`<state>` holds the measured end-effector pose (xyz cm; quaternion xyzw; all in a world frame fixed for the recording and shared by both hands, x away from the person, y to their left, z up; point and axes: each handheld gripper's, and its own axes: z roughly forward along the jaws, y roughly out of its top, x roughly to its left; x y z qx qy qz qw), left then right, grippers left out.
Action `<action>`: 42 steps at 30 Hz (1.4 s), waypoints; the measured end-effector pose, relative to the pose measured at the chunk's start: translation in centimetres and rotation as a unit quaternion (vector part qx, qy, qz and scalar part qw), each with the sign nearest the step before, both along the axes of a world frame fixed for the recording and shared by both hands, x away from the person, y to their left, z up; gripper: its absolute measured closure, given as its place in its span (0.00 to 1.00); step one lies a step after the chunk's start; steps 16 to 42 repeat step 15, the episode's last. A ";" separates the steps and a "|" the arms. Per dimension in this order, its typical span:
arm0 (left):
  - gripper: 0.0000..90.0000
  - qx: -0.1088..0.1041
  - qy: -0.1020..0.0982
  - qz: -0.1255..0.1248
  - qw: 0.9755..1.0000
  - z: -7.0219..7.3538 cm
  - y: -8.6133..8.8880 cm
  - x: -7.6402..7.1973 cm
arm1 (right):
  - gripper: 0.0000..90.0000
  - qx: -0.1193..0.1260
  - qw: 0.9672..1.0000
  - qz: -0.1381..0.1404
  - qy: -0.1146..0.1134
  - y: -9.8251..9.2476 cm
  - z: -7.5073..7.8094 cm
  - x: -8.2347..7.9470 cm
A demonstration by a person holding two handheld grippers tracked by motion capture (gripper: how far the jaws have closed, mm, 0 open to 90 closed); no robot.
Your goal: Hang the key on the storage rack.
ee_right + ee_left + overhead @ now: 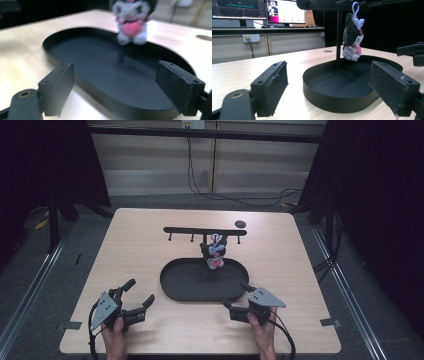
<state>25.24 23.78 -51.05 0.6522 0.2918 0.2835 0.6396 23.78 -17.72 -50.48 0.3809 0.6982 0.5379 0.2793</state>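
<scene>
Hung upright as a plush toy (215,251) from the rack (204,230), above the tray (172,285), ahead of both grippers. Nearer the right gripper (239,298); left gripper (139,296) farther. Both wide open, empty.

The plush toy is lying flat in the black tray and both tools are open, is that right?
Not quite. The plush toy is not lying in the black tray; it hangs by its clip from the rack's bar above the tray, as the left gripper view shows. Both tools, left and right, are open.
</scene>
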 end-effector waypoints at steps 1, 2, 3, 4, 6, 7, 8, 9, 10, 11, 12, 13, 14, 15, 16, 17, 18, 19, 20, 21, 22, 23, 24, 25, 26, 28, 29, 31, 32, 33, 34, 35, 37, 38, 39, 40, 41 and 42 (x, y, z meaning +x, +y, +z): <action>0.17 -0.001 0.000 0.000 1.000 0.0 0.0 0.0 | 0.17 0.003 1.000 -0.014 -0.024 0.0 0.0 -0.3; 0.17 -0.001 0.000 0.000 1.000 0.0 0.0 0.0 | 0.17 0.003 1.000 -0.014 -0.024 0.0 0.0 -0.3; 0.17 -0.001 0.000 0.000 1.000 0.0 0.0 0.0 | 0.16 0.023 0.998 -0.028 -0.045 0.0 -0.2 -0.7; 0.17 0.000 0.000 0.000 1.000 0.0 0.0 0.0 | 0.15 0.029 0.998 -0.034 -0.054 -0.1 -0.2 -0.9; 0.17 0.000 0.000 0.000 1.000 0.0 0.0 0.0 | 0.15 0.048 0.995 -0.046 -0.072 -0.4 -0.4 -1.3; 0.17 -0.001 0.000 0.000 1.000 0.0 0.0 0.0 | 0.15 0.053 0.994 -0.051 -0.080 -0.5 -0.4 -1.5; 0.17 0.000 0.000 0.000 1.000 0.0 0.0 0.0 | 0.15 0.056 0.993 -0.056 -0.088 -0.5 -0.5 -1.7; 0.17 0.000 0.000 0.000 1.000 0.0 0.0 0.0 | 0.15 0.059 0.992 -0.057 -0.099 -0.5 -0.6 -1.9; 0.17 0.001 -0.001 0.001 1.000 0.0 0.0 0.0 | 0.15 0.066 0.990 -0.056 -0.114 -0.7 -0.7 -2.2; 0.17 0.002 -0.001 0.002 1.000 0.0 0.0 0.0 | 0.15 0.072 0.989 -0.058 -0.119 -0.7 -0.7 -2.3; 0.17 0.003 -0.002 0.006 1.000 0.0 0.0 0.0 | 0.15 0.069 0.988 -0.062 -0.127 -0.7 -0.7 -2.5; 0.17 0.004 0.000 0.010 1.000 0.0 0.0 -0.1 | 0.15 0.062 0.986 -0.064 -0.138 -0.6 -0.7 -2.6; 0.17 0.004 0.000 0.011 1.000 0.0 0.0 -0.1 | 0.15 0.058 0.986 -0.068 -0.143 -0.5 -0.7 -2.8; 0.17 0.004 0.000 0.011 1.000 0.0 0.0 -0.1 | 0.15 0.053 0.986 -0.073 -0.143 -0.4 -0.7 -2.7; 0.17 0.004 0.000 0.011 1.000 0.0 0.0 -0.1 | 0.15 0.053 0.986 -0.073 -0.143 -0.4 -0.7 -2.7; 0.17 0.004 0.000 0.011 1.000 0.0 0.0 -0.1 | 0.15 0.053 0.986 -0.073 -0.143 -0.4 -0.7 -2.7; 0.17 0.004 0.000 0.011 1.000 0.0 0.0 -0.1 | 0.15 0.053 0.986 -0.073 -0.143 -0.4 -0.7 -2.7; 0.17 0.004 0.000 0.011 1.000 0.0 0.0 -0.1 | 0.15 0.053 0.986 -0.073 -0.143 -0.4 -0.7 -2.7; 0.17 0.004 0.000 0.011 1.000 0.0 0.0 -0.1 | 0.15 0.053 0.986 -0.073 -0.143 -0.4 -0.7 -2.7; 0.17 0.004 0.000 0.011 1.000 0.0 0.0 -0.1 | 0.15 0.053 0.986 -0.073 -0.143 -0.4 -0.7 -2.7; 0.17 0.004 0.000 0.011 1.000 0.0 0.0 -0.1 | 0.15 0.053 0.986 -0.073 -0.143 -0.4 -0.7 -2.7; 0.17 0.004 0.000 0.011 1.000 0.0 0.0 -0.1 | 0.15 0.053 0.986 -0.073 -0.143 -0.4 -0.7 -2.7; 0.17 0.004 0.000 0.011 1.000 0.0 0.0 -0.1 | 0.15 0.053 0.986 -0.073 -0.143 -0.4 -0.7 -2.7; 0.17 0.004 0.000 0.011 1.000 0.0 0.0 -0.1 | 0.15 0.053 0.986 -0.073 -0.143 -0.4 -0.7 -2.7; 0.17 0.004 0.000 0.011 1.000 0.0 0.0 -0.1 | 0.15 0.053 0.986 -0.073 -0.143 -0.4 -0.7 -2.7; 0.17 0.004 0.000 0.011 1.000 0.0 0.0 -0.1 | 0.15 0.053 0.986 -0.073 -0.143 -0.4 -0.7 -2.7; 0.17 0.004 0.000 0.011 1.000 0.0 0.0 -0.1 | 0.15 0.053 0.986 -0.073 -0.143 -0.4 -0.7 -2.7; 0.17 0.004 0.000 0.011 1.000 0.0 0.0 -0.1 | 0.15 0.053 0.986 -0.073 -0.143 -0.4 -0.7 -2.7; 0.17 0.004 0.000 0.011 1.000 0.0 0.0 -0.1 | 0.15 0.053 0.986 -0.073 -0.143 -0.4 -0.7 -2.7; 0.17 0.004 0.000 0.011 1.000 0.0 0.0 -0.1 | 0.15 0.053 0.986 -0.073 -0.143 -0.4 -0.7 -2.7; 0.17 0.004 0.000 0.011 1.000 0.0 0.0 -0.1 | 0.15 0.053 0.986 -0.073 -0.143 -0.4 -0.7 -2.7; 0.17 0.004 0.000 0.011 1.000 0.0 0.0 -0.1 | 0.15 0.053 0.986 -0.073 -0.143 -0.4 -0.7 -2.7; 0.17 0.004 0.000 0.011 1.000 0.0 0.0 -0.1 | 0.15 0.053 0.986 -0.073 -0.143 -0.4 -0.7 -2.7; 0.17 0.004 0.000 0.011 1.000 0.0 0.0 -0.1 | 0.15 0.053 0.986 -0.073 -0.143 -0.4 -0.7 -2.7; 0.17 0.004 0.000 0.011 1.000 0.0 0.0 -0.1 | 0.15 0.053 0.986 -0.073 -0.143 -0.4 -0.7 -2.7; 0.17 0.004 0.000 0.011 1.000 0.0 0.0 -0.1 | 0.15 0.053 0.986 -0.073 -0.143 -0.4 -0.7 -2.7; 0.17 0.004 0.000 0.011 1.000 0.0 0.0 -0.1 | 0.15 0.053 0.986 -0.073 -0.143 -0.4 -0.7 -2.7; 0.17 0.004 0.000 0.011 1.000 0.0 0.0 -0.1 | 0.15 0.053 0.986 -0.073 -0.143 -0.4 -0.7 -2.7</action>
